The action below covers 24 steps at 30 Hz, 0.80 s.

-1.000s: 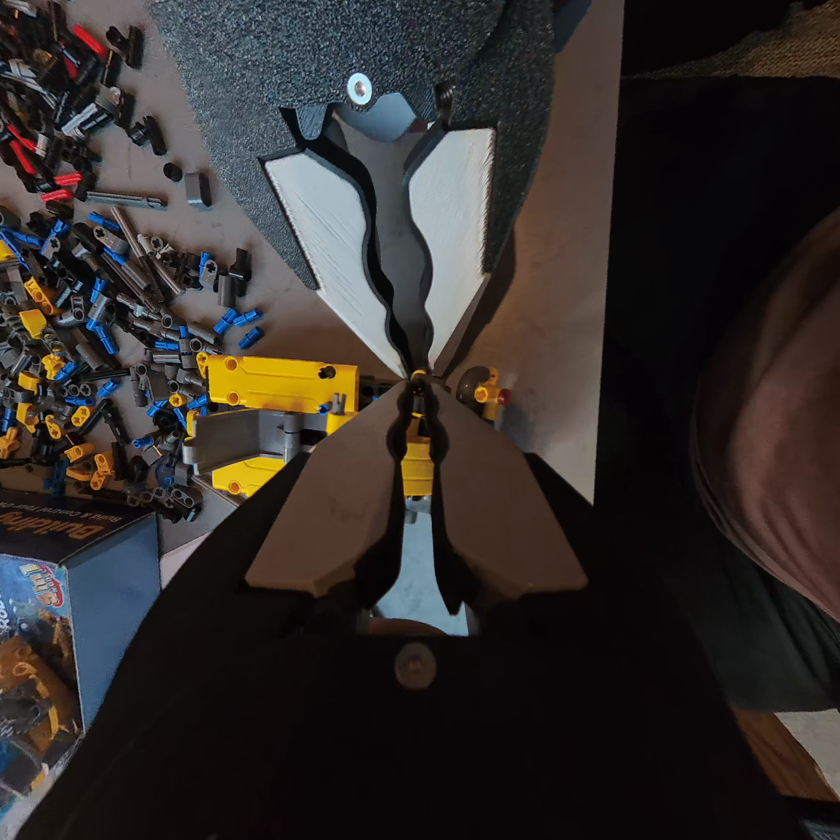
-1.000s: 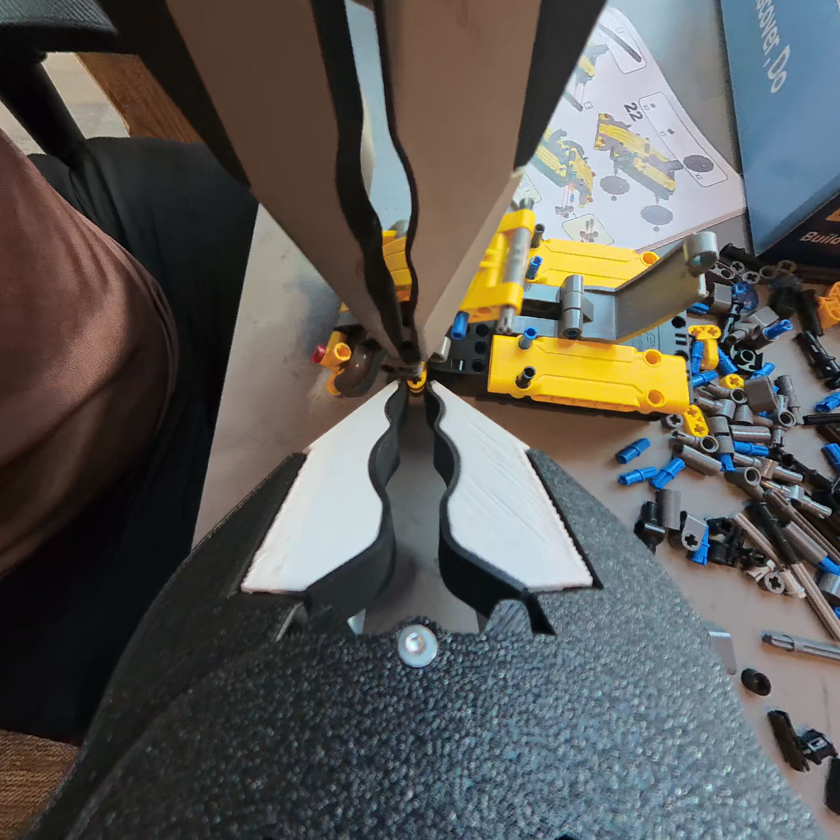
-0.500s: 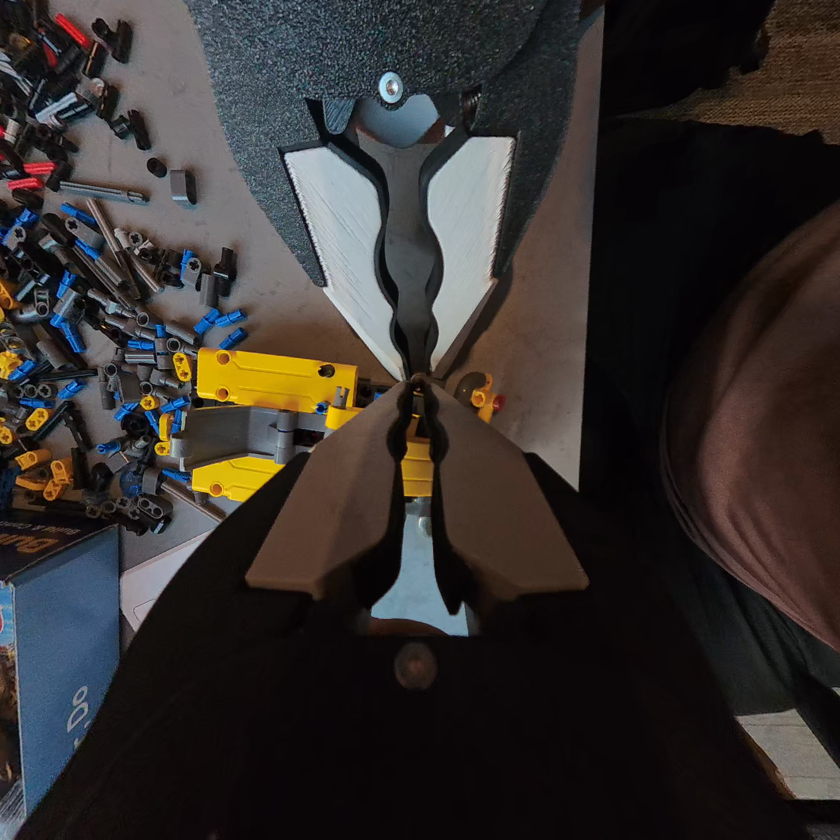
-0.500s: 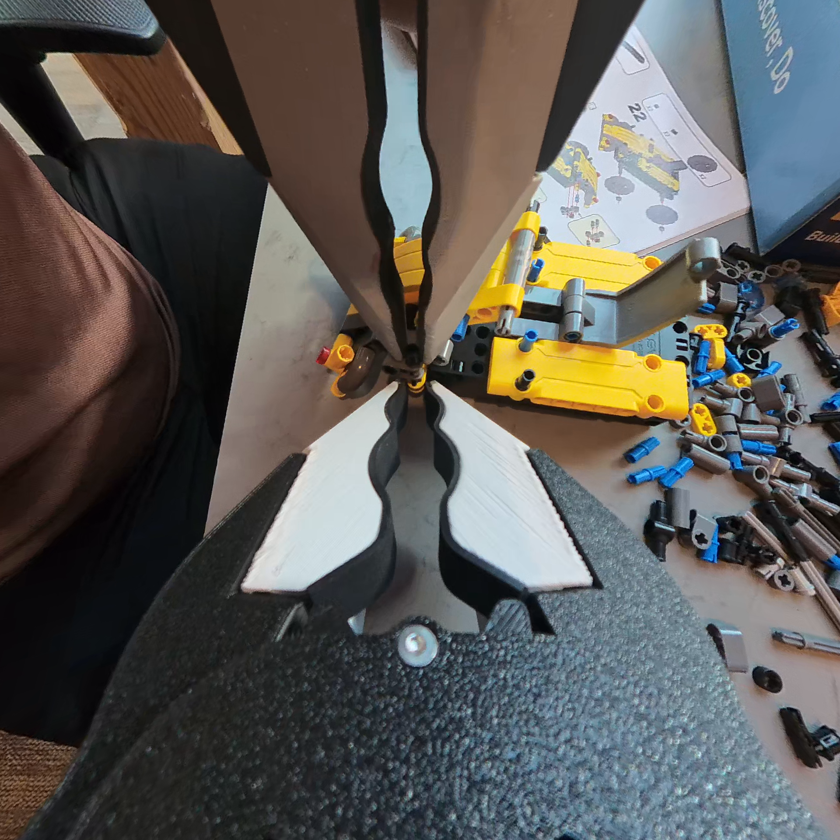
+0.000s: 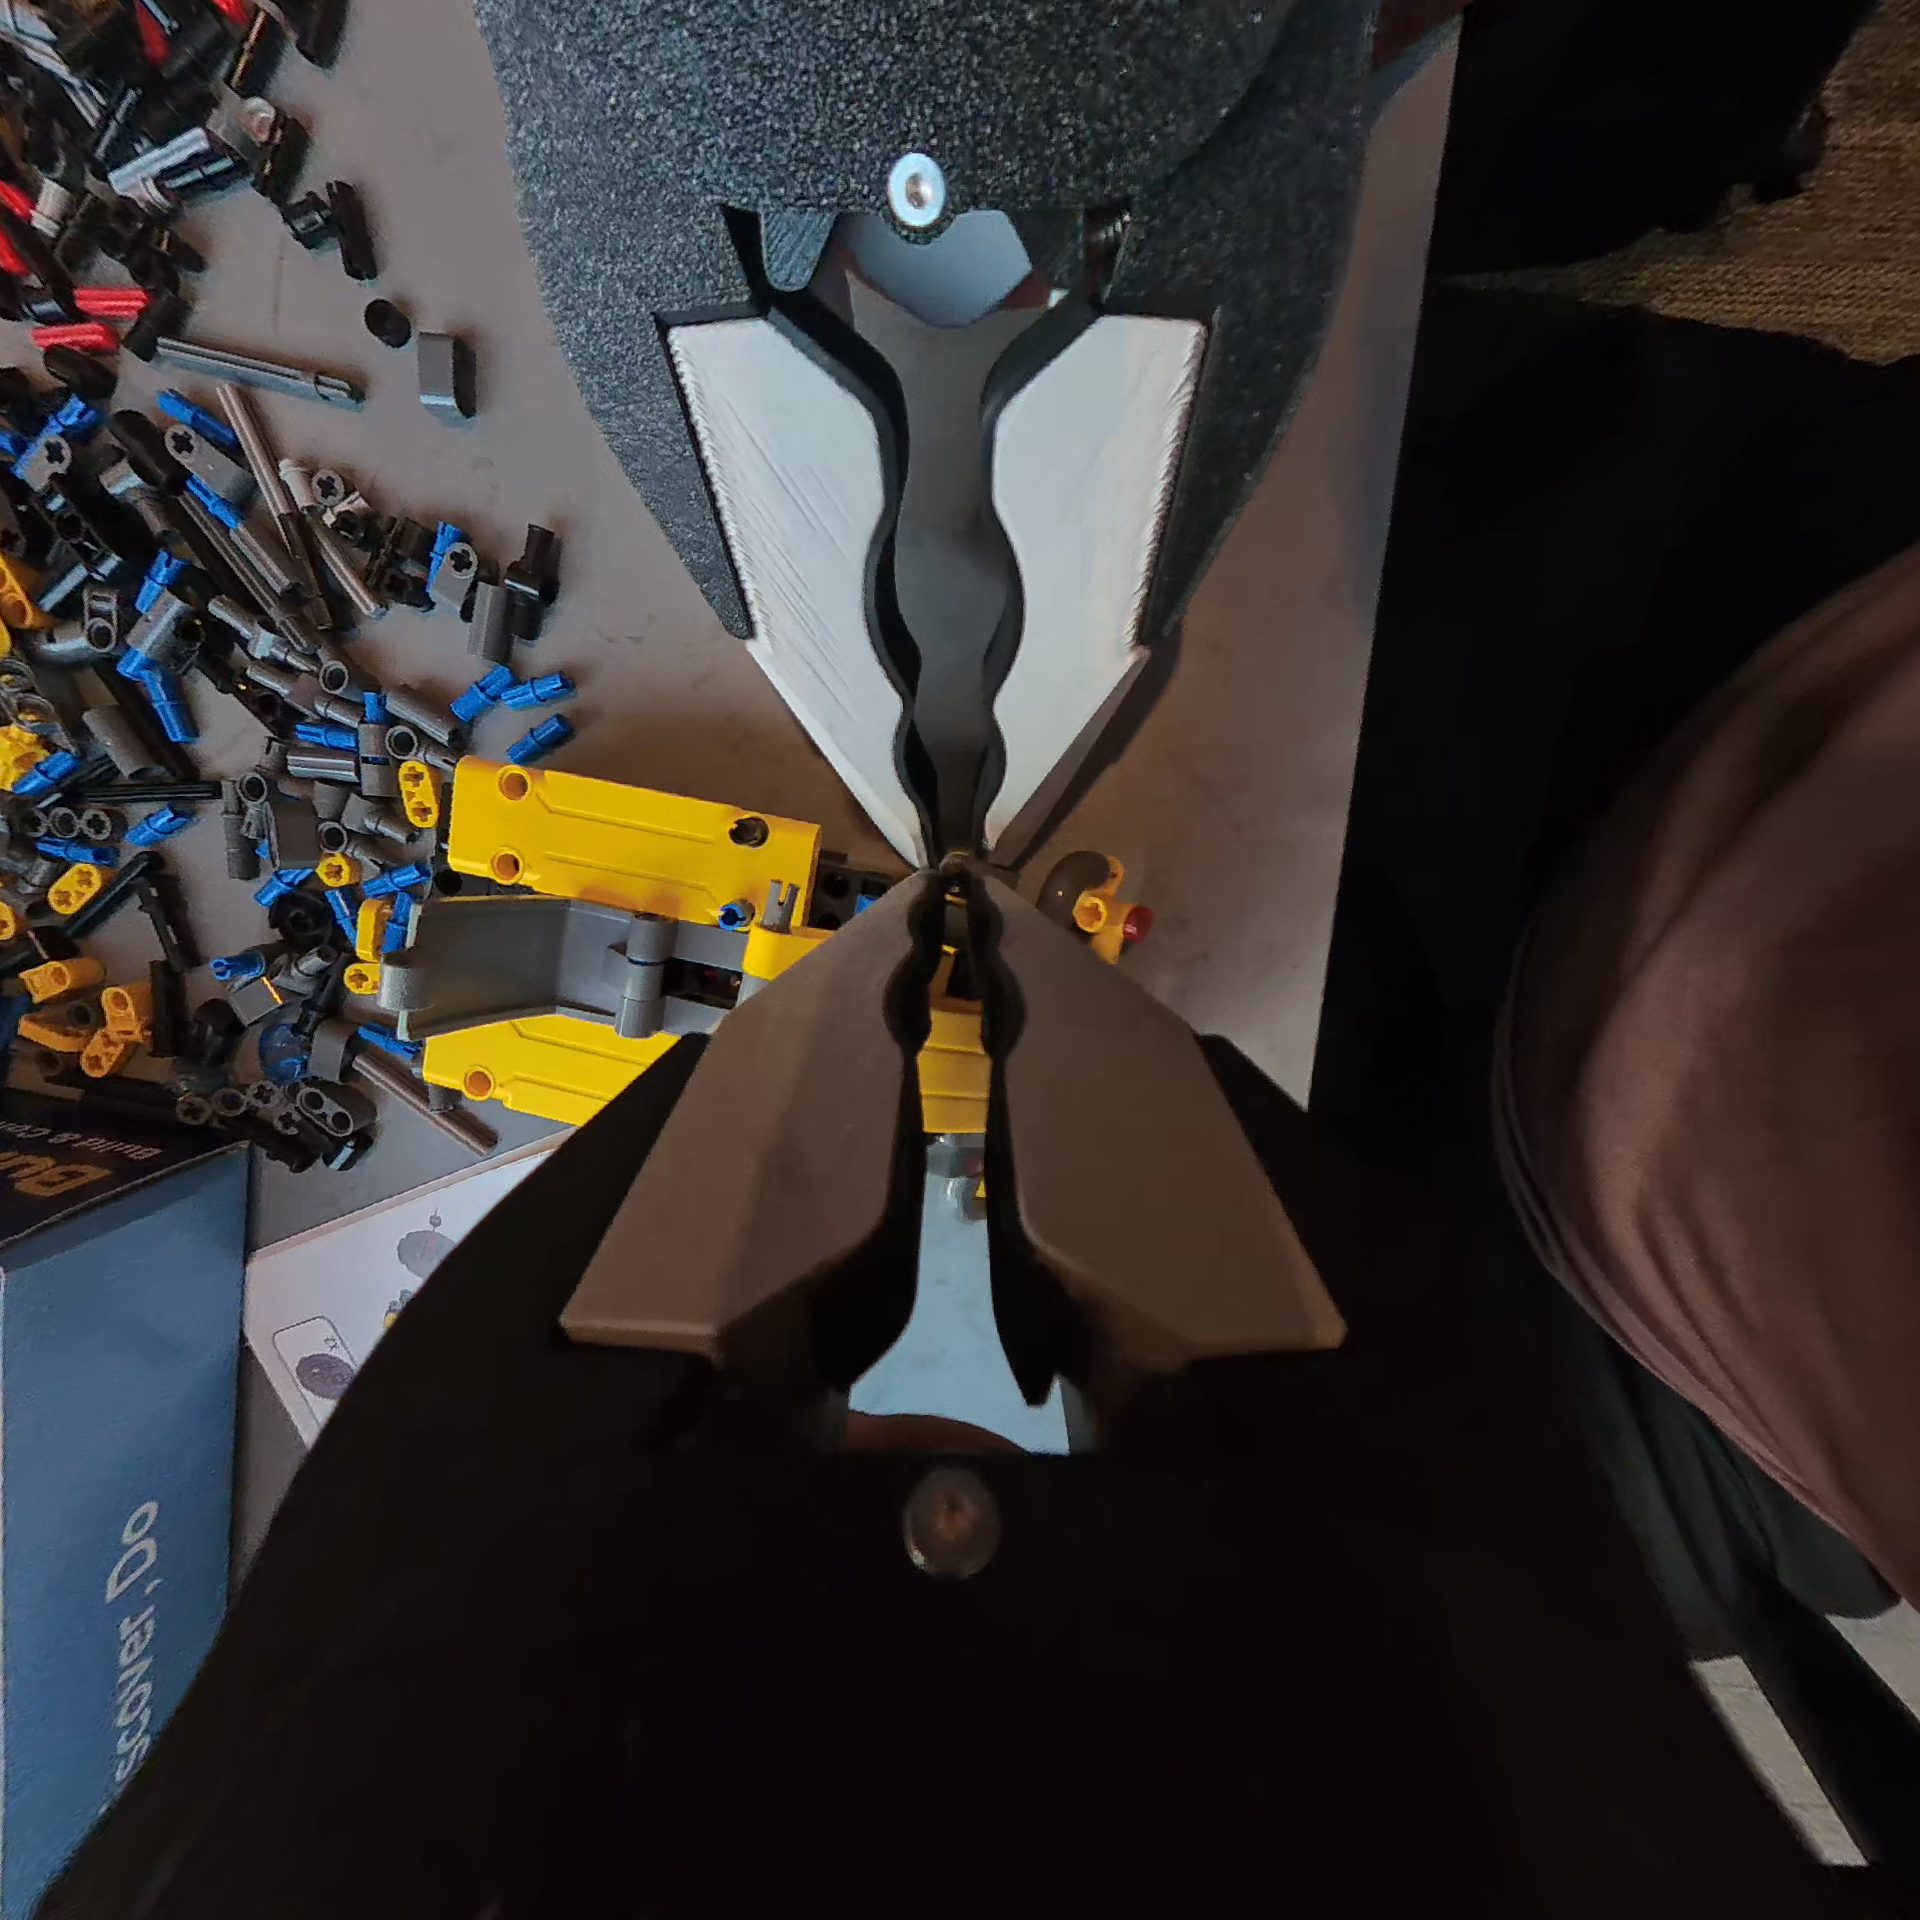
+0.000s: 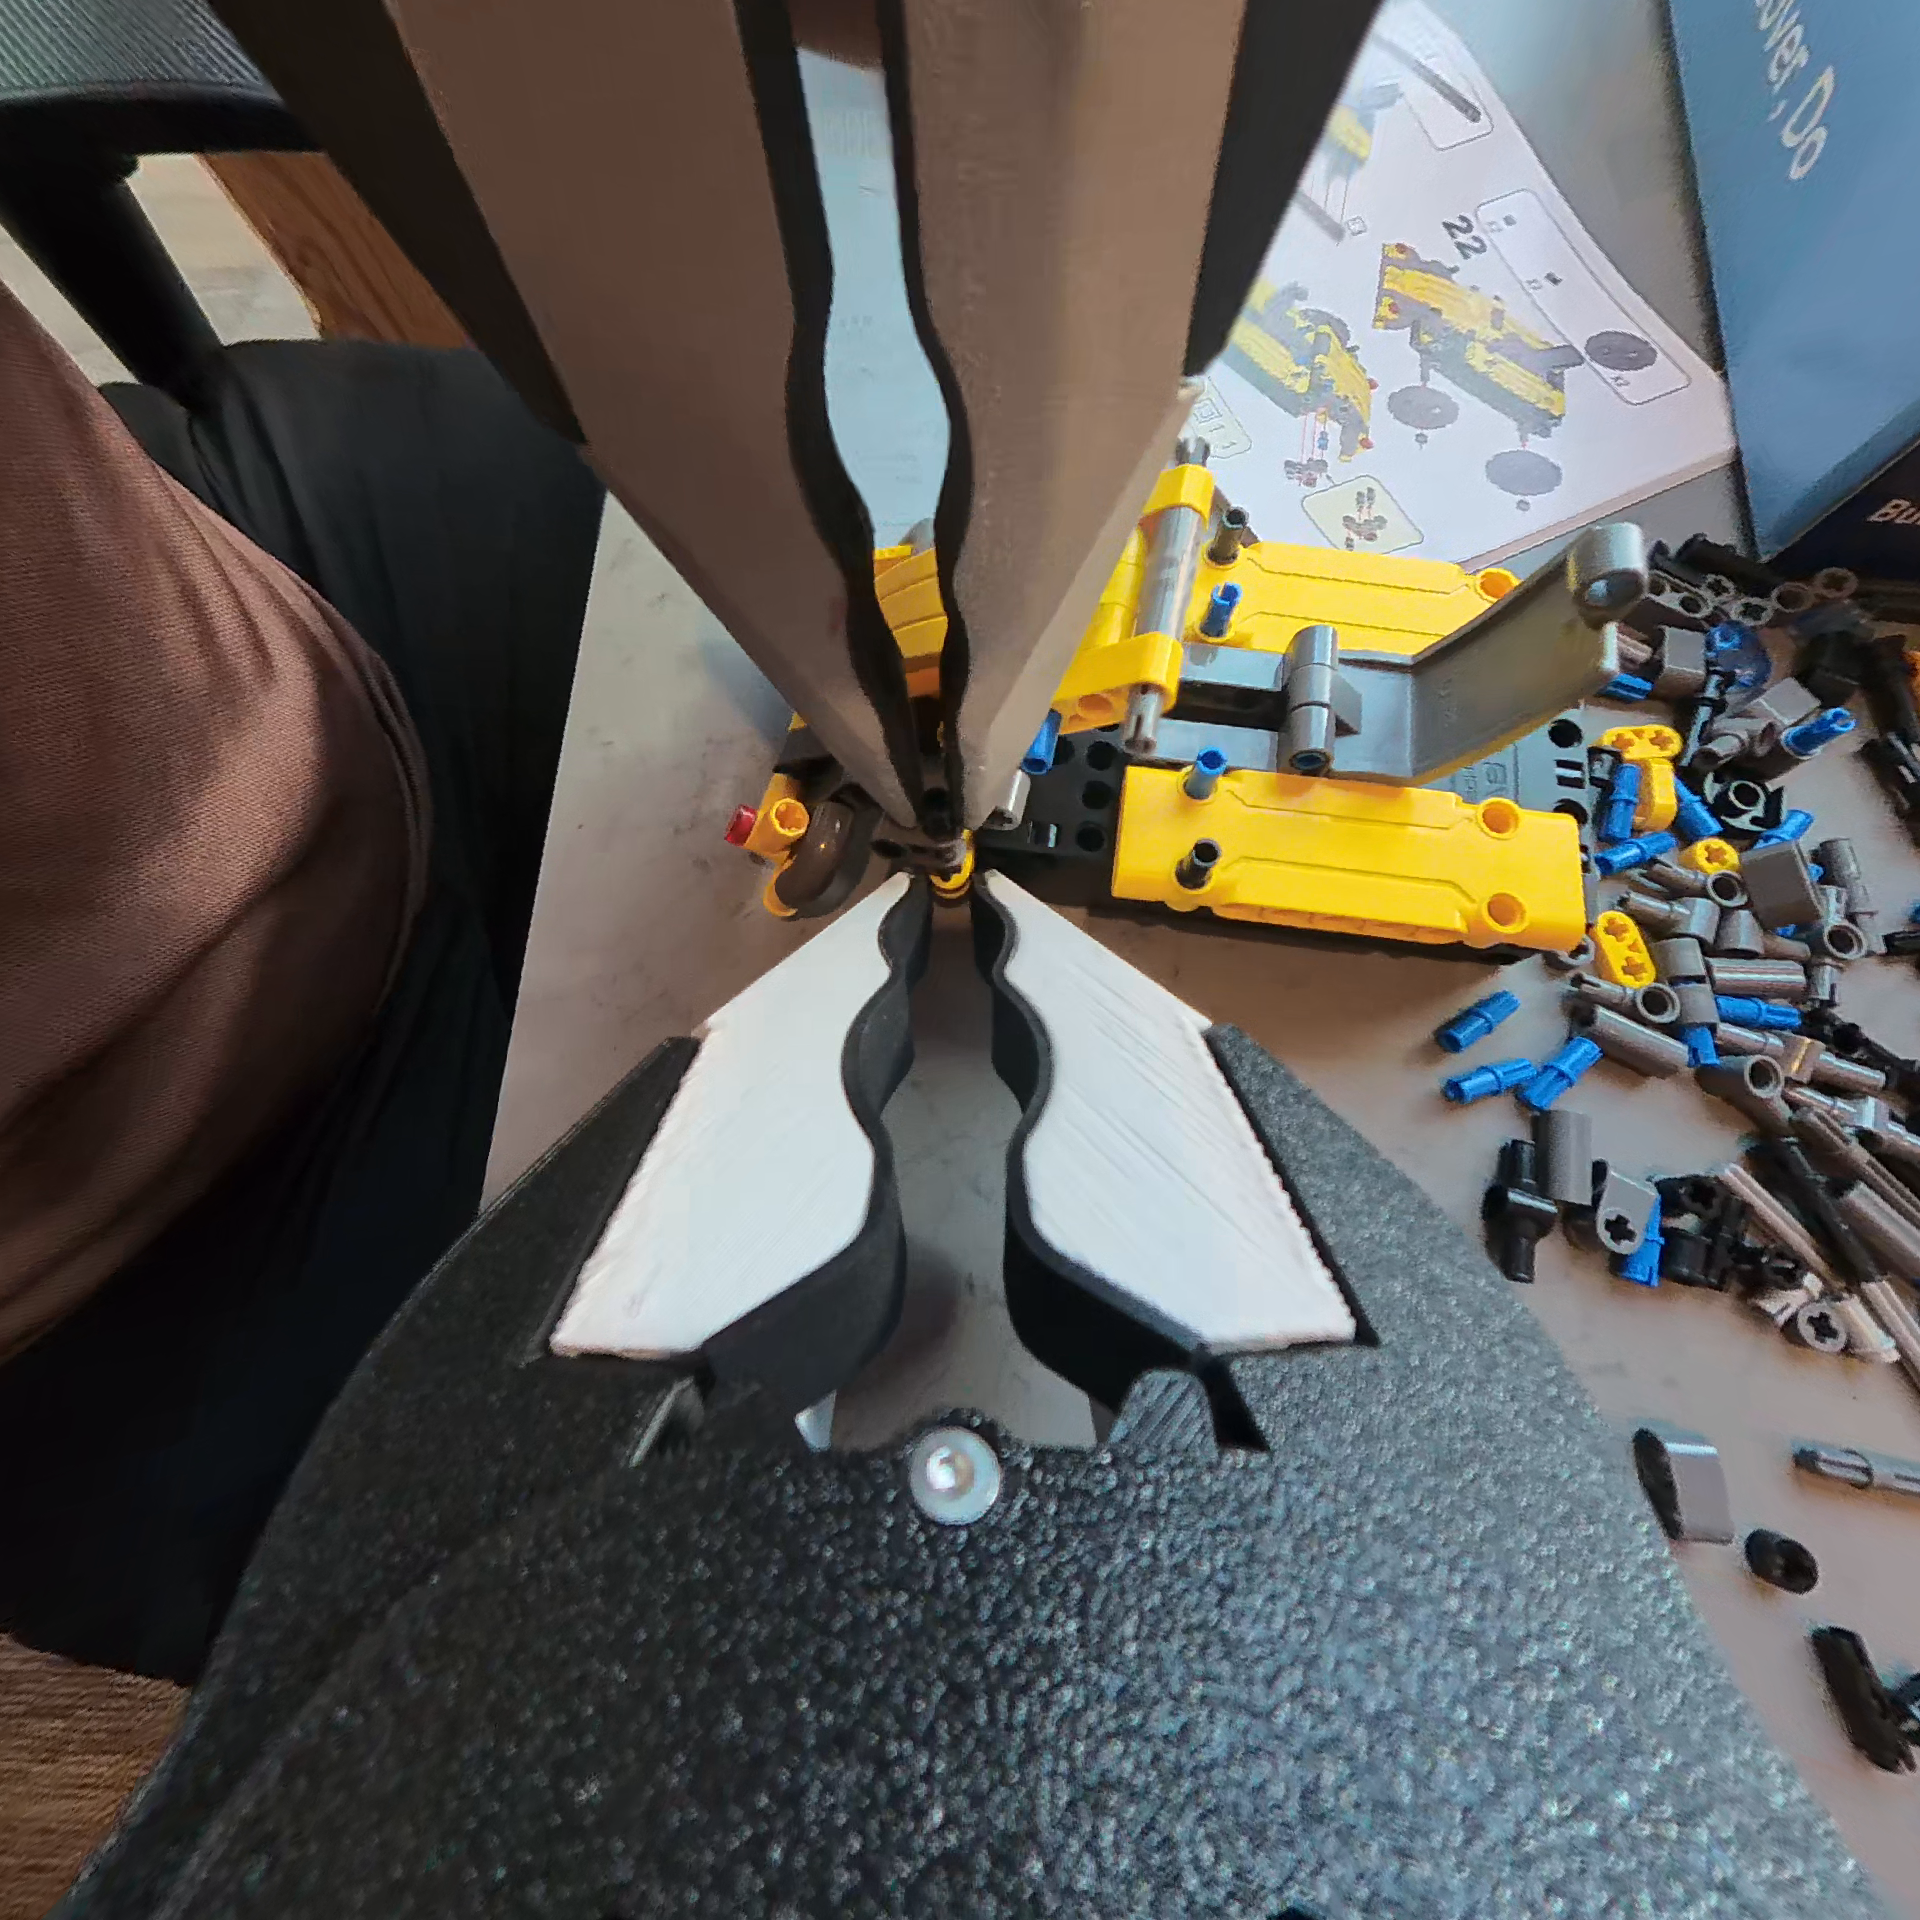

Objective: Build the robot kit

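Pinching one small yellow connector tip to tip: left gripper, right gripper, just beside yellow brick model.

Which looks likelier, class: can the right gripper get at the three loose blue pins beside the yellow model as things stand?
Probably yes, once freed: the right gripper is pinched shut on a small yellow piece, but bare table lies between it and the blue pins.

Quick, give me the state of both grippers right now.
Left gripper: shut, tips pinched on a small part at the end of the yellow model.
Right gripper: shut on a small yellow piece, tip to tip with the left.
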Available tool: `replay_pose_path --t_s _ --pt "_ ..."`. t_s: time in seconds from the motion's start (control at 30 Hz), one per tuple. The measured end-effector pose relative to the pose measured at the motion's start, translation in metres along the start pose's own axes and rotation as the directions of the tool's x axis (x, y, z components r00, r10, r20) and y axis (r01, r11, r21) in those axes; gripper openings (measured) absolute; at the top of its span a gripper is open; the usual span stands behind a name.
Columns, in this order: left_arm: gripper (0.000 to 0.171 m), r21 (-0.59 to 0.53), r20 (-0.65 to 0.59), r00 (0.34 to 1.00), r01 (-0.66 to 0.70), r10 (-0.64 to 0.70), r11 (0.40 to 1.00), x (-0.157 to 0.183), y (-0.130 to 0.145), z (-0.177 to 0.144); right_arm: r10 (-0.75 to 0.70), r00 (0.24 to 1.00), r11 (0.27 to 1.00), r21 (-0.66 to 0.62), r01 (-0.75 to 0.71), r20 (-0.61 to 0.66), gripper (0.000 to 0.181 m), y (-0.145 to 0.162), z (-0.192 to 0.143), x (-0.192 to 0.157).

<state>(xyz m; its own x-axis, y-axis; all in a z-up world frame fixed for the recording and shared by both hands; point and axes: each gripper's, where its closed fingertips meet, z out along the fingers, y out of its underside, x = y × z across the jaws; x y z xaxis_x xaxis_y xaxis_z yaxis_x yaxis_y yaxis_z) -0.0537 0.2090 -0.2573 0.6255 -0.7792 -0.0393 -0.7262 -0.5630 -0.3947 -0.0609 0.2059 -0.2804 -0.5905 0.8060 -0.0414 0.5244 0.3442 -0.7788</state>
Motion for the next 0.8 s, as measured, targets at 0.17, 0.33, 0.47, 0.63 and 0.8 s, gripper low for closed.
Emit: replay_pose_path --t_s 0.17,0.33,0.47,0.63,0.8 --pt "0.001 -0.004 0.013 1.0 0.001 -0.001 1.0 -0.0018 0.0015 -0.0006 0.018 1.0 1.0 -0.007 -0.018 0.012 0.005 0.0023 -0.0011 0.0004" --pt "0.001 -0.005 0.022 1.0 0.003 -0.003 1.0 -0.0023 0.0012 -0.0004 0.042 0.999 0.999 -0.008 -0.042 0.018 0.013 0.0034 -0.0021 0.0025" --pt "0.001 -0.011 0.026 1.0 0.009 -0.009 1.0 -0.0026 0.0005 0.0001 0.039 0.999 0.999 -0.037 -0.038 0.011 0.012 0.0058 0.0019 0.0037" --pt "0.001 -0.02 0.036 0.999 0.017 -0.016 1.0 -0.004 0.001 0.0002 0.024 1.0 0.999 -0.033 -0.024 0.003 0.004 0.0023 0.0052 0.0045" --pt "0.001 -0.017 0.04 0.999 0.026 -0.025 1.0 -0.0047 0.0015 0.0 0.026 1.0 0.999 -0.031 -0.026 0.002 0.003 0.002 0.0052 0.0049"
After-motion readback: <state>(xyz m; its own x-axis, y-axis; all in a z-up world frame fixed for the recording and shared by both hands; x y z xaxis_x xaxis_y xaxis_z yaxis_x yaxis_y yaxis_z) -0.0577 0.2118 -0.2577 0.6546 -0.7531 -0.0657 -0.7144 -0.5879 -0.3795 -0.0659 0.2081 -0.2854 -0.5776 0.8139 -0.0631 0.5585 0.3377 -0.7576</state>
